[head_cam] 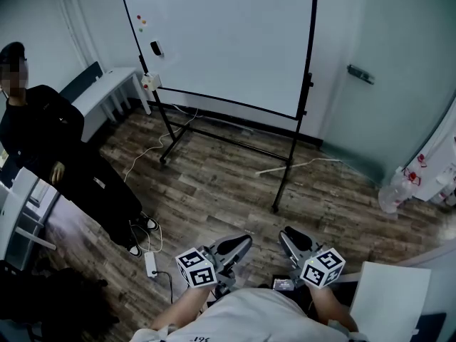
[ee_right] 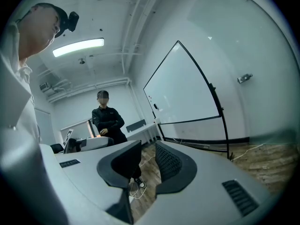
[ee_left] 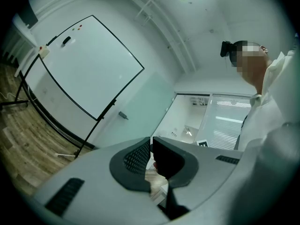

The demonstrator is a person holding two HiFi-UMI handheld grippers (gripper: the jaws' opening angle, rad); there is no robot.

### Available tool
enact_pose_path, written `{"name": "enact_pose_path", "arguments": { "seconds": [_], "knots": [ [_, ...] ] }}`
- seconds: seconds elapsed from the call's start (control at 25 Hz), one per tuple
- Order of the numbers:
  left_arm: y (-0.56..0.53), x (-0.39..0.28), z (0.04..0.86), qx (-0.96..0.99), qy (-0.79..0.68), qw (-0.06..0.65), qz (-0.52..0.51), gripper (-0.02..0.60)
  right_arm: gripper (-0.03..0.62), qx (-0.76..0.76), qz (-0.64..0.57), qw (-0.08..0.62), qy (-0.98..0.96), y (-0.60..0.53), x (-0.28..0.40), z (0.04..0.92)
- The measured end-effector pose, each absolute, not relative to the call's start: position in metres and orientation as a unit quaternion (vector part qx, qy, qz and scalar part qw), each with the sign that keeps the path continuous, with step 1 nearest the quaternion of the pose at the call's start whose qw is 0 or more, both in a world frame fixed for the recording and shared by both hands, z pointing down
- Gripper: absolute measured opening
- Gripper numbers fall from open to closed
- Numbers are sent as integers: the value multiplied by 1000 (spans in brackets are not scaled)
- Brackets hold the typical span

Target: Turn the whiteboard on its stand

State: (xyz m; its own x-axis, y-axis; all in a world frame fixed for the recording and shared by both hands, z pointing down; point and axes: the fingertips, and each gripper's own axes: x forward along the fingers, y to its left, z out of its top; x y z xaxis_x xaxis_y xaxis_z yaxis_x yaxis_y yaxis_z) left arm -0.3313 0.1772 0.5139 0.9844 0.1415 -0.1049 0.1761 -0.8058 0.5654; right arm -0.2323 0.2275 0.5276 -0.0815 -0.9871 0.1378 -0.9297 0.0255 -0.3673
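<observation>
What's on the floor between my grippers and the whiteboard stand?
In the head view, only wood floor lies there, with a white cable on it by the stand.

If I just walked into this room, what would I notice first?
Probably the big white whiteboard in a black frame on its black stand, by the far wall. Then the person in black clothes standing to its left in the head view, near a long white bench. Nearest, the grey left gripper and right gripper are held low in front, both empty.
</observation>
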Motion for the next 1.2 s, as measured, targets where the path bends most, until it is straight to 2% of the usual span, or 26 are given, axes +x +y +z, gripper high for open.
{"name": "enact_pose_path", "arguments": {
  "seconds": [0.6,1.2],
  "knots": [
    [198,-267,512,953,73,294,-30,8,94,-675,-160,27,720,260,-166,530],
    [173,-214,512,954,76,288,-25,8,87,-695,-154,40,702,238,-108,532]
  ]
}}
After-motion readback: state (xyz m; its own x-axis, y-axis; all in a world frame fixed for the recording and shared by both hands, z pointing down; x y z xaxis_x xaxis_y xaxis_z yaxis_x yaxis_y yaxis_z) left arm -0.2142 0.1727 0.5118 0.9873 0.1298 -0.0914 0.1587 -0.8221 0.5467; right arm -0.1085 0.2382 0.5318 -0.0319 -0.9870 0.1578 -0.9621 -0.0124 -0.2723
